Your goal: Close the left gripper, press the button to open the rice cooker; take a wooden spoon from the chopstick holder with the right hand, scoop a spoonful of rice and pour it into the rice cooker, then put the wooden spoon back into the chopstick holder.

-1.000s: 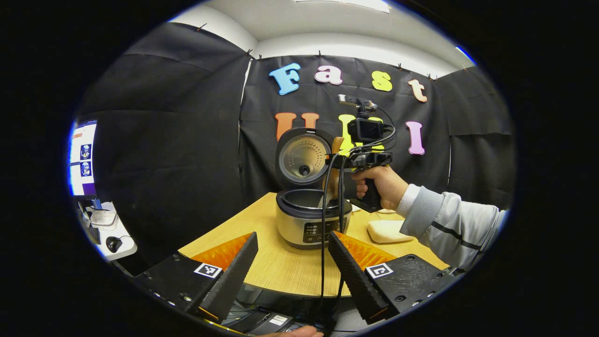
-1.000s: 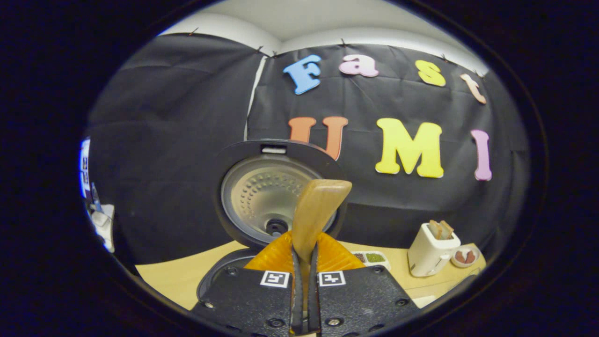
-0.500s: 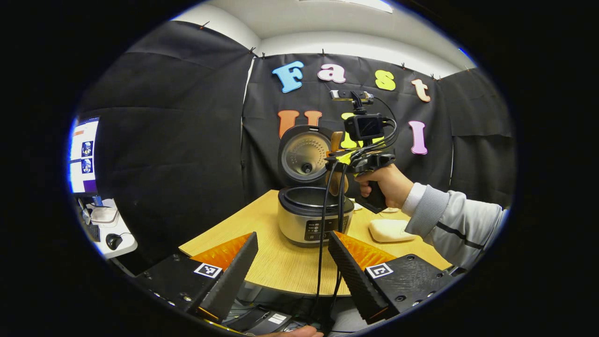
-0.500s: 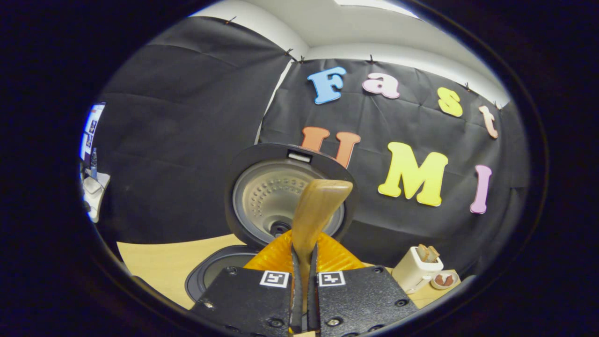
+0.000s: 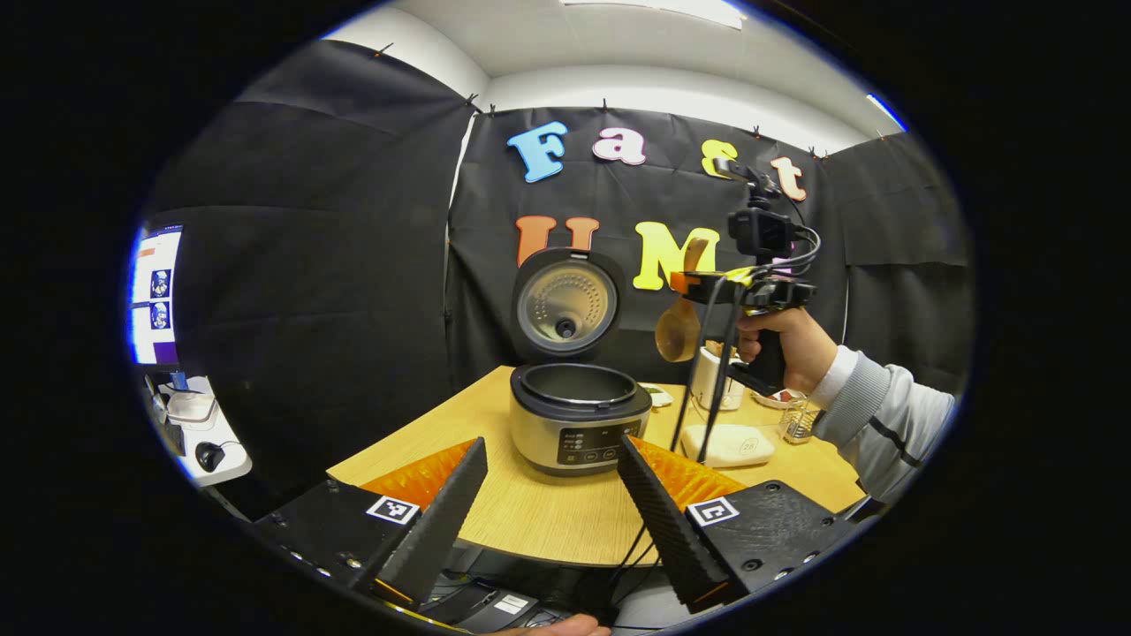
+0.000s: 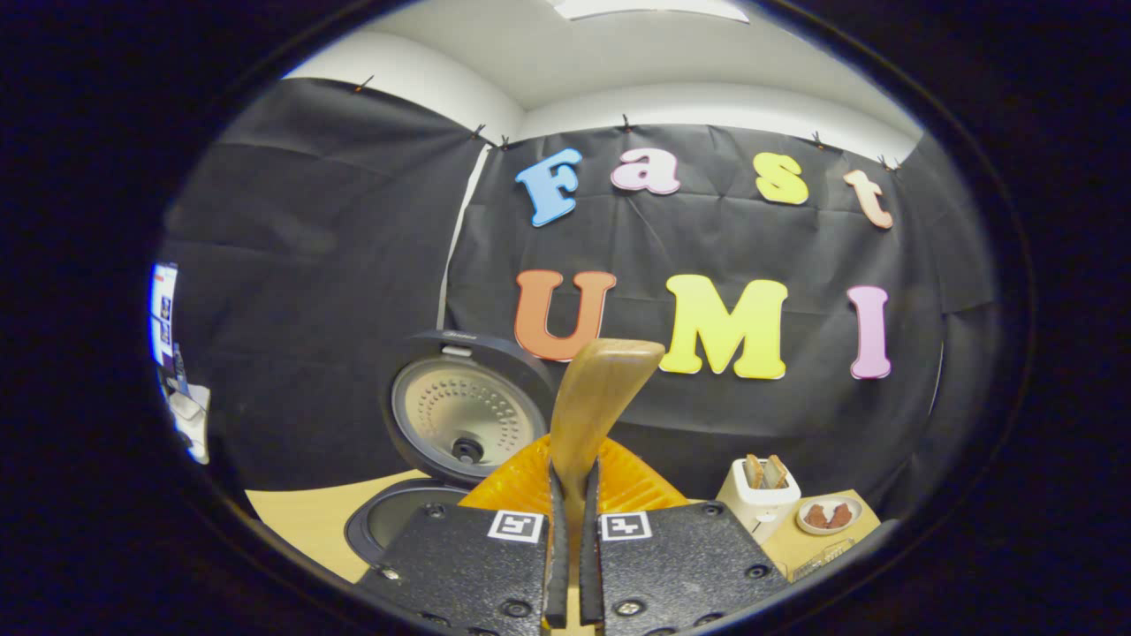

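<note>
The silver rice cooker [image 5: 579,426] stands on the wooden table [image 5: 530,517] with its lid [image 5: 565,305] raised and the pot open. My left gripper [image 5: 552,530] hovers low in front of the table, open, nothing between its fingers. To the cooker's right and above table height, a hand holds my right gripper [image 5: 687,283] shut on the wooden spoon [image 5: 678,330], whose bowl hangs downward beside the cooker. In the right gripper view the spoon handle [image 6: 601,397] sticks up from the shut gripper [image 6: 574,548], with the cooker lid [image 6: 464,415] to the lower left.
A white toaster [image 6: 758,493] holding bread and a small plate [image 6: 831,514] stand at the table's back right. A flat white object [image 5: 729,444] and a glass [image 5: 800,421] lie right of the cooker. Cables [image 5: 698,389] hang from the right gripper. A side desk [image 5: 203,433] is far left.
The right gripper has carried the spoon from over the open cooker to the right, clear of the pot. The left gripper has hardly moved.
</note>
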Motion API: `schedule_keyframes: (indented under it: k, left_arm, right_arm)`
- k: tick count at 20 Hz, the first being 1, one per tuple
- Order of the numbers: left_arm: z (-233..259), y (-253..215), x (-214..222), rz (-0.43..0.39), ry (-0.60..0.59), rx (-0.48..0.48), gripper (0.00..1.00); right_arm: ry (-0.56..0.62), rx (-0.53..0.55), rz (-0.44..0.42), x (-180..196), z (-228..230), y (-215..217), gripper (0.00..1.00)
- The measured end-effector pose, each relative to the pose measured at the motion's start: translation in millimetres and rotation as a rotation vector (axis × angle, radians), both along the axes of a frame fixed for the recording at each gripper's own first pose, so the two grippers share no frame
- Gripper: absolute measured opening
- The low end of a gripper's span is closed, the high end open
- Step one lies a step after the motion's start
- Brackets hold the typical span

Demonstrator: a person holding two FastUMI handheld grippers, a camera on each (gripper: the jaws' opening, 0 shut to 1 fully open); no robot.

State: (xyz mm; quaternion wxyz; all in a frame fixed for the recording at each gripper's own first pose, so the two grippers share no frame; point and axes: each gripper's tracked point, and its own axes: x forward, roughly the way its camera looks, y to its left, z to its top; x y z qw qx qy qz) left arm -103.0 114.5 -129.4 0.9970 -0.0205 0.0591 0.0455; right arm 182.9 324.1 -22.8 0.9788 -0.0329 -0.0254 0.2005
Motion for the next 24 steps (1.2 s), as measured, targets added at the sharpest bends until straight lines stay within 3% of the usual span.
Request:
schedule_keyframes:
  k: [3, 8, 12, 15, 18, 24]
  left_arm:
    - [8.9, -20.8, 7.1, -0.028, -0.015, 0.008, 0.94]
    - [23.4, -48.5, 11.1, -0.072, -0.065, 0.028, 0.94]
    - [29.5, -56.5, 23.0, -0.073, -0.082, 0.024, 0.94]
    - [31.5, -53.5, 32.2, -0.048, -0.082, 0.016, 0.94]
    - [27.4, -57.5, 38.5, -0.048, -0.065, 0.003, 0.94]
    - [30.1, -64.5, 45.9, -0.053, -0.082, 0.015, 0.94]
  right_arm:
    - [0.027, 0.068, -0.059, 5.0, 17.3, -67.4, 0.11]
    - [-0.001, 0.077, -0.215, 17.0, 43.2, -197.9, 0.11]
    - [0.019, 0.104, -0.330, 34.3, 33.1, -288.2, 0.11]
    - [0.068, 0.121, -0.362, 49.4, 4.4, -331.0, 0.07]
    - [0.147, 0.150, -0.403, 64.2, -36.8, -362.7, 0.11]
    - [0.243, 0.166, -0.440, 82.5, -113.8, -394.9, 0.11]
